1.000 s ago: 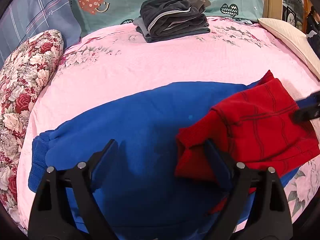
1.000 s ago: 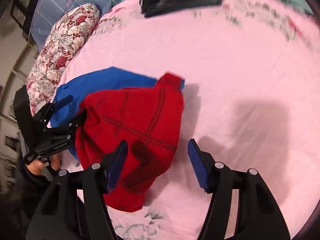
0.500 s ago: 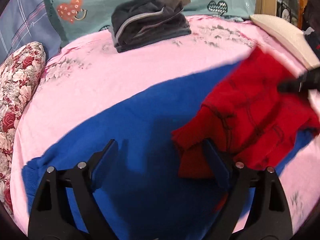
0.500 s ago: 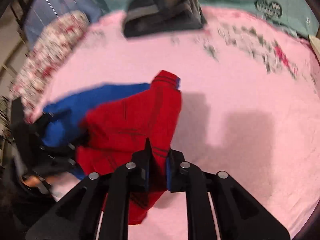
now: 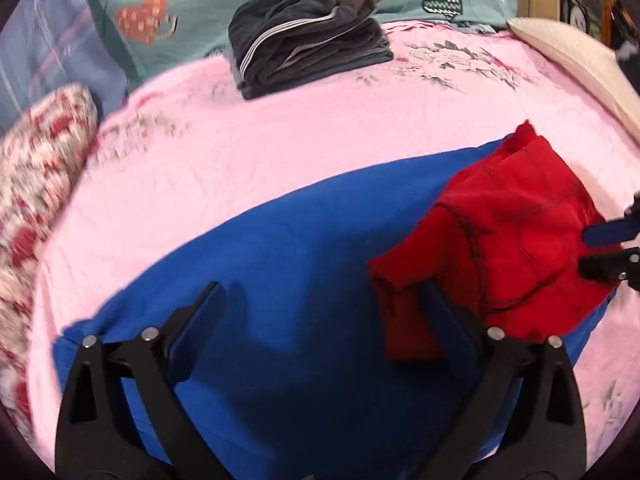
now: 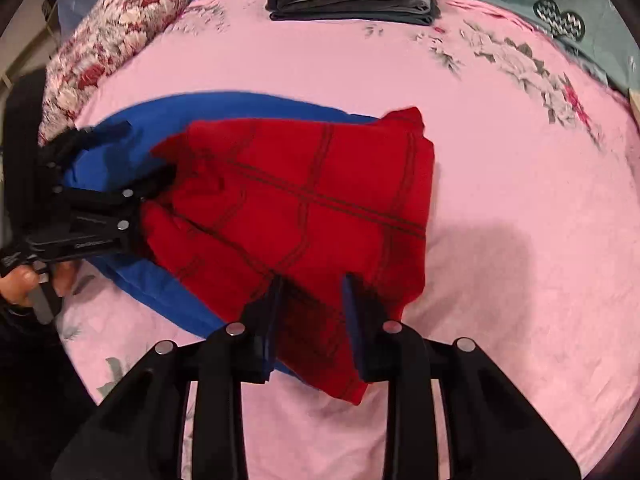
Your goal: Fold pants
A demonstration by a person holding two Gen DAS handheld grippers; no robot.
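Note:
The pants lie on the pink bedsheet [image 5: 280,132], a blue part [image 5: 280,260] spread flat and a red part [image 5: 520,232] with dark lines folded over its right end. My left gripper [image 5: 320,308] hovers over the blue cloth, its jaws opening wide with nothing gripped; its right finger [image 5: 436,304] sits beside the red corner. My right gripper [image 6: 312,292] stands over the near edge of the red part [image 6: 320,200], jaws opening, with red cloth between them and a visible gap. The right gripper [image 5: 600,252] also shows at the red part's right edge. A hand [image 6: 24,280] holds the left gripper [image 6: 140,152].
A stack of folded dark clothes [image 5: 308,36] sits at the far side of the bed. A floral pillow [image 5: 36,168] lies at the left, a teal heart-print pillow [image 5: 200,0] behind the stack, and a cream pillow [image 5: 572,64] at the right edge.
The right gripper came down from open beside the red cloth, shut on its near edge, then parted again. The red part now lies spread flatter. The left gripper shifted over the blue cloth.

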